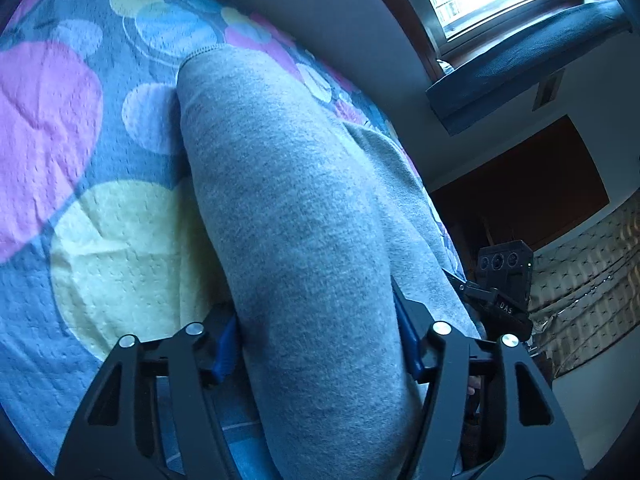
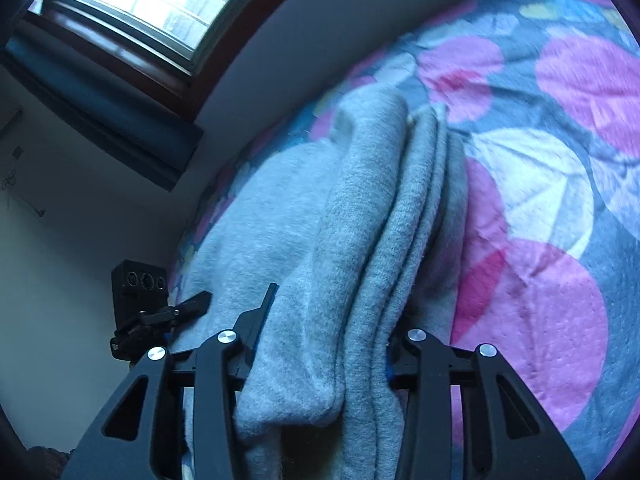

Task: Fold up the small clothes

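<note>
Soft grey fleece garment, bunched in thick folds, lies on circle-patterned quilted bedspread near its edge; left gripper clamped on fold; right gripper clamped on layered folds.

Between my left tongs, black with blue pads, runs a heathered grey garment, evenly flecked and unpatterned. Left of them the bedspread is slate blue with big overlapping circles: pink, pale yellow, lilac and light blue. My right tongs are the same black, silver rivets on the arms, with stacked layers of that grey between them. To their right the circles show magenta pink and white. Past the cloth, brown window frame, dark blue curtain.
</note>
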Action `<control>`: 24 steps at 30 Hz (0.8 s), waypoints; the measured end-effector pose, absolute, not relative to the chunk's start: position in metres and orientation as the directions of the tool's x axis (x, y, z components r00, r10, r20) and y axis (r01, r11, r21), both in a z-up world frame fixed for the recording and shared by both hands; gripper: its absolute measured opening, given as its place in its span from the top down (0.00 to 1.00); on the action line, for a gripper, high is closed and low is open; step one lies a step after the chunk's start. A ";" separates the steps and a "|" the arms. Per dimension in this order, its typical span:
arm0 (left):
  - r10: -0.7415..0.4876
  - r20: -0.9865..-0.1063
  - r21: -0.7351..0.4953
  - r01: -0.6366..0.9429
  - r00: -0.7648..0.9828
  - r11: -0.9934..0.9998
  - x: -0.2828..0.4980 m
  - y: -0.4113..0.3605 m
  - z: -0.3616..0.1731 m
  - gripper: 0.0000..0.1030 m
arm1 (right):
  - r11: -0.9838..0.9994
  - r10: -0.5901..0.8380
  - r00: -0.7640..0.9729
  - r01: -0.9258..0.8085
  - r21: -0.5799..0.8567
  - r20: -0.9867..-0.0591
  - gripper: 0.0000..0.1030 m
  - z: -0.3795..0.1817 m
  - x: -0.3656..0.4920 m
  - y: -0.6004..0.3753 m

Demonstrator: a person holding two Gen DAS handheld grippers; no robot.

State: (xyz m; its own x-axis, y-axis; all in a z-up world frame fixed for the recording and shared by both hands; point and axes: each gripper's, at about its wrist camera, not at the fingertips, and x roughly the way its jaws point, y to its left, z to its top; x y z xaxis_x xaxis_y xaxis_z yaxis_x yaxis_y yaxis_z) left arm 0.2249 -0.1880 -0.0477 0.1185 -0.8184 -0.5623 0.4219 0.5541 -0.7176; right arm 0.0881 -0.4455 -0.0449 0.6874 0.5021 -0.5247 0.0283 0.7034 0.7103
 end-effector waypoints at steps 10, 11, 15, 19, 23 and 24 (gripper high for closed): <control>-0.797 -0.556 -0.664 0.450 0.238 0.597 0.231 -0.115 0.002 0.44 | 0.610 0.618 0.675 -0.090 0.787 -0.402 0.61 -0.043 0.127 -0.395; -0.792 -0.560 -0.660 0.446 0.245 0.605 0.231 -0.106 0.002 0.44 | 0.596 0.633 0.665 -0.090 0.798 -0.398 0.61 -0.049 0.133 -0.388; -0.770 -0.591 -0.667 0.391 0.242 0.634 0.235 -0.076 -0.024 0.44 | 0.594 0.639 0.638 -0.055 0.802 -0.429 0.61 -0.072 0.151 -0.374; -0.776 -0.592 -0.703 0.332 0.217 0.629 0.240 -0.071 -0.058 0.37 | 0.585 0.642 0.617 -0.012 0.811 -0.454 0.55 -0.081 0.153 -0.375; -0.774 -0.581 -0.696 0.339 0.253 0.633 0.229 -0.064 -0.051 0.26 | 0.593 0.620 0.626 0.021 0.805 -0.473 0.39 -0.068 0.142 -0.378; -0.765 -0.586 -0.685 0.341 0.266 0.643 0.222 -0.062 -0.046 0.23 | 0.595 0.618 0.628 0.019 0.804 -0.473 0.37 -0.066 0.135 -0.379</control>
State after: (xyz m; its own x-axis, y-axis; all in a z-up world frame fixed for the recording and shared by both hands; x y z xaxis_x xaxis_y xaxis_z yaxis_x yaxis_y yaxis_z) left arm 0.2222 -0.0623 -0.0464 0.2661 -0.7653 -0.5861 0.3409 0.6435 -0.6853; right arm 0.1353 -0.3790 -0.0661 0.6280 0.6183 -0.4726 0.0192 0.5948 0.8037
